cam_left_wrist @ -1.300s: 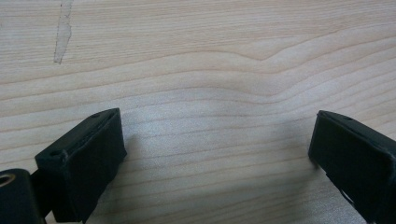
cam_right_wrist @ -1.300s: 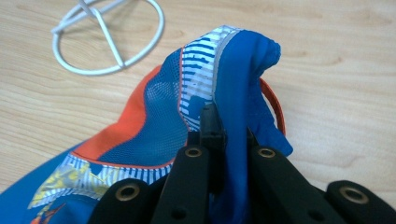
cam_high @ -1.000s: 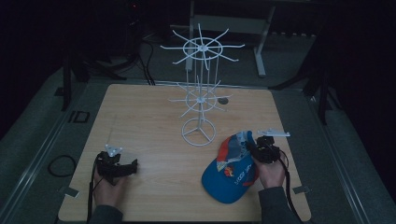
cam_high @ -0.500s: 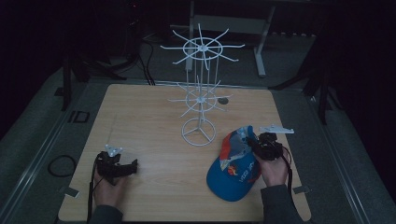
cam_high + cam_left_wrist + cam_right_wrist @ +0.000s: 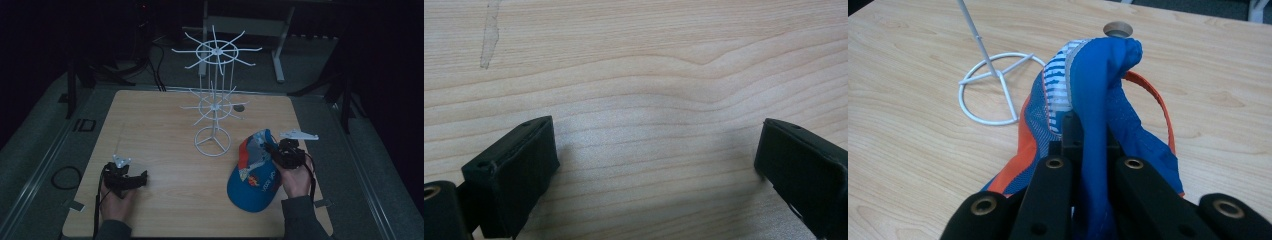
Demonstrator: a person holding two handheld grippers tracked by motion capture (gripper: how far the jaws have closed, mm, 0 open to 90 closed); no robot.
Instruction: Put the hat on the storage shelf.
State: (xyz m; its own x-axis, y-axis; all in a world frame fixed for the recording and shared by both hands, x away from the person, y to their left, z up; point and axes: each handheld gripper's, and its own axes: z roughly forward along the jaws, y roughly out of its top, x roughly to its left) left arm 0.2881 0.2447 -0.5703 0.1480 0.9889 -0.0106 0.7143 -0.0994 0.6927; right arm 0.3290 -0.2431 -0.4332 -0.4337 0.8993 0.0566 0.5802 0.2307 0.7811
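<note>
A pale wooden bench (image 5: 165, 135) sits in a dark room, its grain running in long wavy bands under the left gripper view. Near the middle of the bench stands a white wire rack (image 5: 215, 100) – a thin upright post on a ring base (image 5: 995, 95), with two tiers of spokes fanning out, the upper tier wider than the lower.

The right tongs (image 5: 280, 152) are clamped on a blue cap (image 5: 255, 175) at the right side of the bench, just beside the rack's base. In the right gripper view the jaws close tight on a fold of blue fabric, which rises between them; mesh with orange trim and a white-and-blue striped panel (image 5: 1058, 85) show to the left of the fold, and an orange edge curves round on the right. From above, the cap's brim lies on the bench toward the person, with a printed patch on its crown, while the part held in the tongs is lifted. The right hand (image 5: 296, 176) grips the tool from behind, a dark sleeve below it.

A small round wooden knob (image 5: 1117, 28) rests on the bench beyond the cap.

The left tongs (image 5: 142, 177) rest low at the near left of the bench, well apart from the cap and the rack. Their jaws stand wide – bare wood between them, nothing held. The left hand (image 5: 117, 197) holds the tool, and a cable (image 5: 65, 176) loops off the bench edge beside it.
</note>
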